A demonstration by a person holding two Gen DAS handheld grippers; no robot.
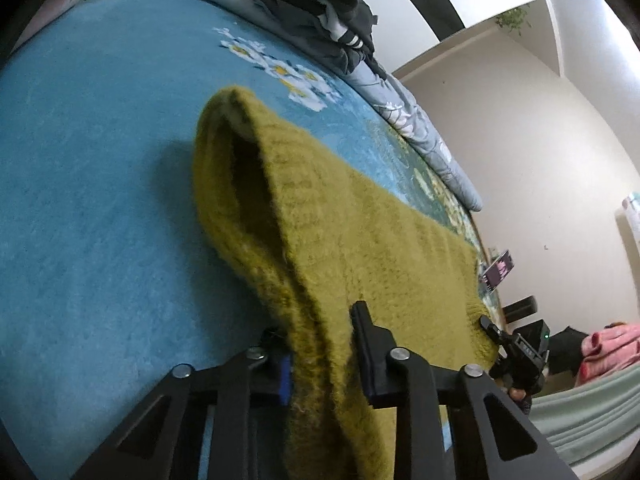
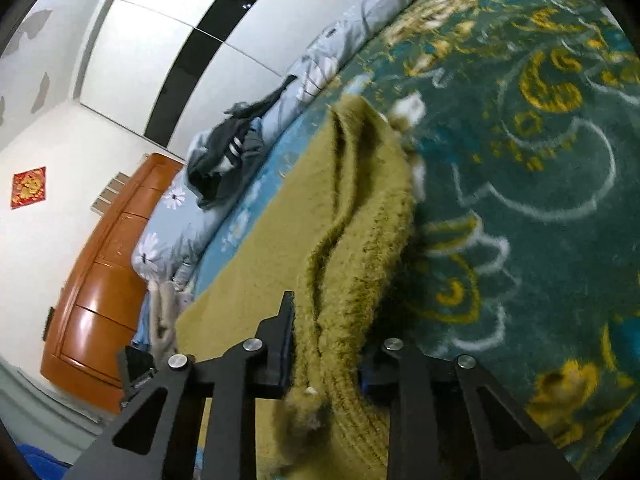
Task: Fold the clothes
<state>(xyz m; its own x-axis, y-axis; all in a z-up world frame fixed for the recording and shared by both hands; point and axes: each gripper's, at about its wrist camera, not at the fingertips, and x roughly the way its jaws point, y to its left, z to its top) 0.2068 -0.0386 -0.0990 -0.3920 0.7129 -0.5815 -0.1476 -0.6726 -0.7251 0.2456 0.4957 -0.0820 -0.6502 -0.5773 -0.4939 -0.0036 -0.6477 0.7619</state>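
Both grippers down low over the bed, tilted hard, each pointing along a bunched edge of the olive-green knit sweater (image 1: 344, 216). Left gripper (image 1: 320, 344) clamped on a thick fold of the knit, wool squeezed between the two black fingers and spilling toward the camera. Right gripper (image 2: 330, 332) same deal, pinching a rolled ridge of the sweater (image 2: 352, 216) with fuzzy fabric bulging out of the near side. Also visible from the left wrist: the right gripper (image 1: 490, 326) at the far right edge of the sweater, nipping the hem. Underneath, a plush blue blanket (image 1: 100, 184) with white daisies (image 1: 280, 68) on the left, going darker teal with yellow and white swirls (image 2: 540, 168) on the right. Along the far edge, a rolled grey floral duvet (image 2: 320, 64) with a heap of dark clothes (image 1: 320, 12) dumped on top, white stripes showing. Behind that, a white wardrobe front with a black band (image 2: 208, 48), plus an orange wooden headboard (image 2: 104, 280) and a red square wall decoration (image 2: 28, 186) off to the left. Sweater itself spread mostly flat between the two grippers, the gripped edges lifted into raised ridges.
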